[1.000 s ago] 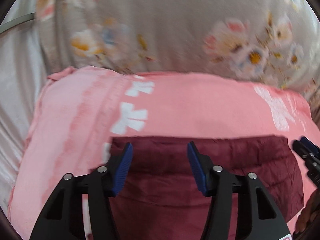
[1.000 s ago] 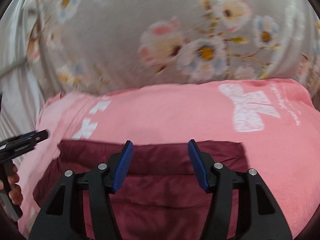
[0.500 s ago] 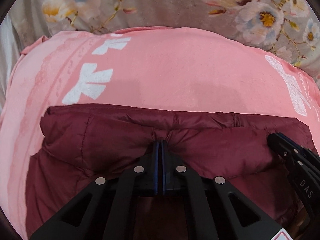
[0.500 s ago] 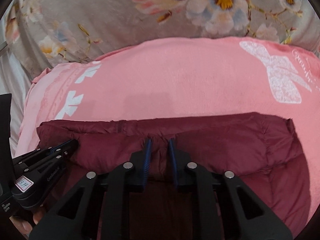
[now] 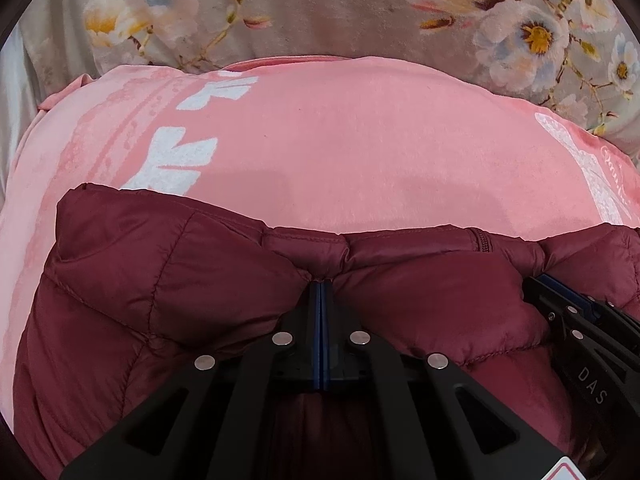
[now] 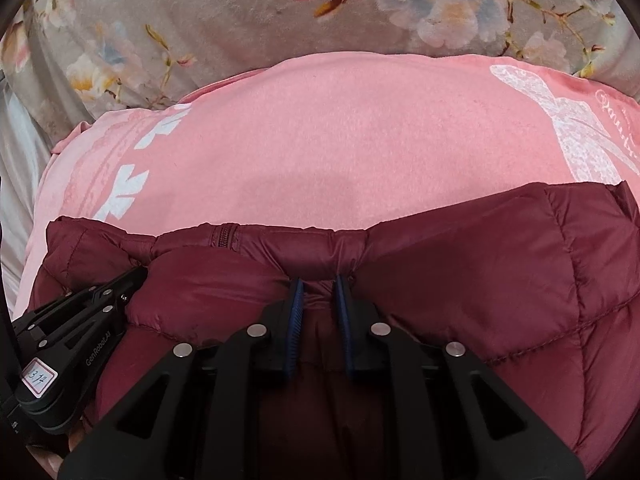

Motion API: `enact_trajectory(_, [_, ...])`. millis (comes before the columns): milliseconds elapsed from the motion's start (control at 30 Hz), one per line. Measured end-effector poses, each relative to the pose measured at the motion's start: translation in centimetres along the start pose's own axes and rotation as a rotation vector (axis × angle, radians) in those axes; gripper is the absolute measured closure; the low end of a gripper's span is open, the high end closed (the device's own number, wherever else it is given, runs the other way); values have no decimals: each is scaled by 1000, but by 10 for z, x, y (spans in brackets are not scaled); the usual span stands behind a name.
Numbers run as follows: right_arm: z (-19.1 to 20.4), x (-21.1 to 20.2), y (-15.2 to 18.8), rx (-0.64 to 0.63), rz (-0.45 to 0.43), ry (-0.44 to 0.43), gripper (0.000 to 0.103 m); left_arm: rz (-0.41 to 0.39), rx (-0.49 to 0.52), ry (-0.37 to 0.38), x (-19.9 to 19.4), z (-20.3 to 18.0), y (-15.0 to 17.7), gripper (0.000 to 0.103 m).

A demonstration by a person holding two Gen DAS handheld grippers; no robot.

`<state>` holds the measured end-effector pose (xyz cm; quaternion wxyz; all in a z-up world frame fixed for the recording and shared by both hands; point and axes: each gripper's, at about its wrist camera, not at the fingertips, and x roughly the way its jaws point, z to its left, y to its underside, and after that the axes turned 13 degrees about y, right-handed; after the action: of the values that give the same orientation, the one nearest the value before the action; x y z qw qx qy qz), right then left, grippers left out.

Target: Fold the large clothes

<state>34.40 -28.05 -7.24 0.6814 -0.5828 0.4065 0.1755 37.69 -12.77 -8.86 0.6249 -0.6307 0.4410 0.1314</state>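
A dark red quilted jacket (image 5: 160,280) lies on a pink blanket (image 5: 340,152), its far hem bunched up and a zipper end (image 5: 480,240) showing. My left gripper (image 5: 321,286) is shut, with a thin pinch of the jacket's hem between its blue pads. In the right wrist view the same jacket (image 6: 480,272) fills the lower half. My right gripper (image 6: 318,282) is closing on a thicker fold of the hem, and the pads press on it. Each gripper shows in the other's view, the right one (image 5: 536,280) at the far right and the left one (image 6: 140,272) at the left.
The pink blanket (image 6: 320,152) with white bow prints spreads beyond the jacket. Grey floral bedding (image 6: 200,12) rises behind it. A white sheet (image 6: 12,152) shows at the far left. Fingers of a hand (image 6: 52,456) hold the left gripper's handle.
Both grippers dropped toward the jacket's far hem and went from wide open to pinching it. The hem has puckered around each pair of pads.
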Motion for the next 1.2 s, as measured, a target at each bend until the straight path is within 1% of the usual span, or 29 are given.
enact_trajectory(300, [0, 0, 0, 3, -7, -1, 88, 3, 28, -35, 2, -7, 0, 103])
enact_trajectory(400, [-3, -2, 0, 16, -15, -7, 87, 6, 43, -57, 2, -10, 0, 103])
enact_trajectory(433, [-5, -7, 0, 21, -22, 1, 85, 9, 48, -64, 1, -11, 0, 103])
enact_trajectory(500, [-10, -26, 3, 27, -45, 37, 76, 6, 37, -69, -13, -10, 3, 100])
enact_trajectory(533, [-15, -49, 7, 31, -88, 44, 63, 5, 28, -59, -21, -9, 6, 98])
enact_trajectory(567, [-19, -62, 11, 33, -119, 45, 50, 1, 17, -45, -31, -8, 9, 97])
enact_trajectory(600, [-26, -82, 16, 36, -155, 51, 47, 5, 5, -37, -44, -6, 14, 97])
enact_trajectory(667, [-35, -101, 23, 40, -158, 66, 47, 16, -7, -21, -61, -4, 22, 96])
enact_trajectory(733, [-44, -113, 34, 57, -136, 57, 49, 23, -18, -17, -78, -3, 33, 96])
enact_trajectory(800, [-47, -119, 49, 64, -108, 50, 55, 34, -10, -28, -90, -5, 45, 96])
enact_trajectory(833, [-46, -120, 54, 61, -104, 51, 60, 34, -7, -31, -94, -7, 51, 96])
enact_trajectory(900, [-40, -120, 69, 45, -95, 54, 68, 47, -1, -35, -99, -11, 63, 96])
enact_trajectory(933, [-36, -119, 78, 35, -89, 56, 73, 54, -5, -27, -100, -13, 70, 96])
enact_trajectory(967, [-32, -116, 85, 32, -79, 53, 75, 57, -8, -21, -101, -14, 76, 96])
enact_trajectory(1033, [-26, -108, 98, 30, -56, 43, 78, 51, 7, -41, -100, -19, 87, 96])
enact_trajectory(1067, [-23, -105, 104, 26, -55, 55, 78, 44, 14, -50, -99, -20, 90, 96])
enact_trajectory(1200, [-8, -100, 114, -47, -91, 137, 78, 14, 33, -76, -91, -23, 99, 96])
